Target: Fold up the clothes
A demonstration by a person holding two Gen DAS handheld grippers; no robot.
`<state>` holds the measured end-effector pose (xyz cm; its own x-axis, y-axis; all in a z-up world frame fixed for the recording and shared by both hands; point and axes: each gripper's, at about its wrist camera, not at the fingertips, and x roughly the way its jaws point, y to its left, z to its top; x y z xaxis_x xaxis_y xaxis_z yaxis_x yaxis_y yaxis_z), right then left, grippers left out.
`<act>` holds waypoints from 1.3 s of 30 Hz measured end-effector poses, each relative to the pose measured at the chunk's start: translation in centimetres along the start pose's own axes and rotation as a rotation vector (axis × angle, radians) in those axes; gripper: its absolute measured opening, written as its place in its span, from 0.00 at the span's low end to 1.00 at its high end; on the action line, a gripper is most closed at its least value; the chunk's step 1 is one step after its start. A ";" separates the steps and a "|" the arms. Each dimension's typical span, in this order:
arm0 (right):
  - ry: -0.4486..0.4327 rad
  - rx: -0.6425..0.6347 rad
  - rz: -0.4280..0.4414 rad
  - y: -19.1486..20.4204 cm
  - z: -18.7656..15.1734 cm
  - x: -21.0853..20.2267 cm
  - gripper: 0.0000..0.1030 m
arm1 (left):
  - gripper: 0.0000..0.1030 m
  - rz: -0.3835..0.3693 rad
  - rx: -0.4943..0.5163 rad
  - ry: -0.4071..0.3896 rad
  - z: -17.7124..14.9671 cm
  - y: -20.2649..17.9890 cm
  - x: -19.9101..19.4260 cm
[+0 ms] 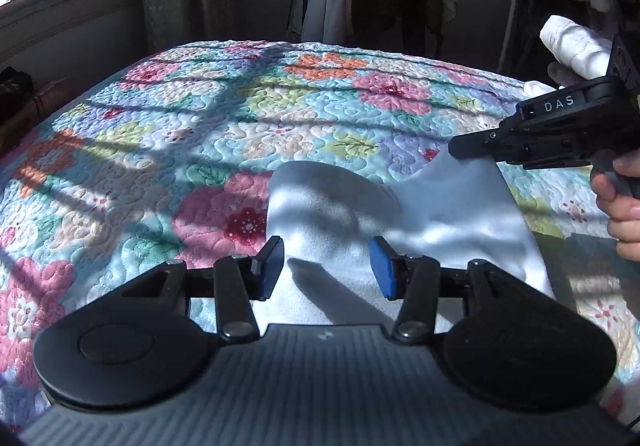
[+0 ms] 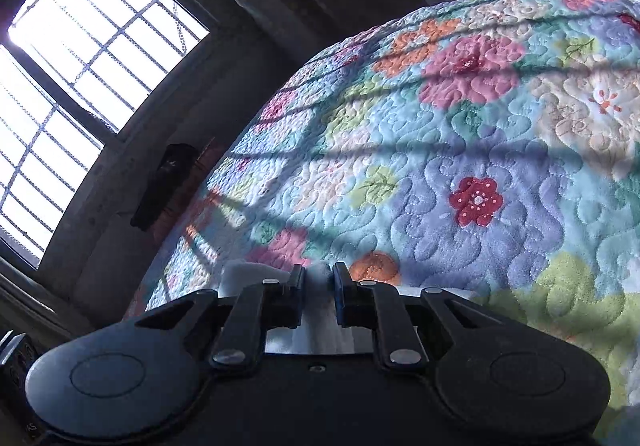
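1. My left gripper [image 1: 327, 264] hangs low over a pale white soft-fabric garment [image 1: 400, 213] that lies spread and rumpled on the quilted bedspread with pink, orange and blue flowers [image 1: 200, 125].
2. Its two blue-padded fingers [image 1: 382, 268] stand apart, with a clear gap between them. Cloth shows in that gap, below the pads, but neither pad presses on it, so this gripper holds nothing.
3. My right gripper [image 2: 319, 288] has its jaws drawn close together, and a thin fold of the same white fabric [image 2: 320, 274] sits pinched between the pads.
4. Seen from the left wrist, that right gripper [image 1: 456, 147] comes in from the right side and meets the far right corner of the garment, where the cloth rises in a small peak towards its tip.
5. My hand [image 1: 620, 205] wraps the gripper's handle at the right edge of that view.
6. The garment lies near the closer side of the bed, in bright sun crossed by barred shadows.
7. A grilled window [image 2: 80, 85] stands to the left of the bed.
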<state>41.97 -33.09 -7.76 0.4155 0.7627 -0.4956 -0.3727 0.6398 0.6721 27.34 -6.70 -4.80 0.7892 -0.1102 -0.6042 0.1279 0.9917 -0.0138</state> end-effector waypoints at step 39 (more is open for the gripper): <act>0.215 -0.166 0.009 3.5 -4.0 1.4 0.41 | 0.29 -0.094 -0.267 -0.041 -1.0 -0.2 1.9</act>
<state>37.91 -29.42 -8.31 0.2321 0.7596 -0.6076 -0.5140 0.6261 0.5864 28.22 -7.08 -6.79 0.8055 -0.2000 -0.5578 0.0436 0.9588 -0.2807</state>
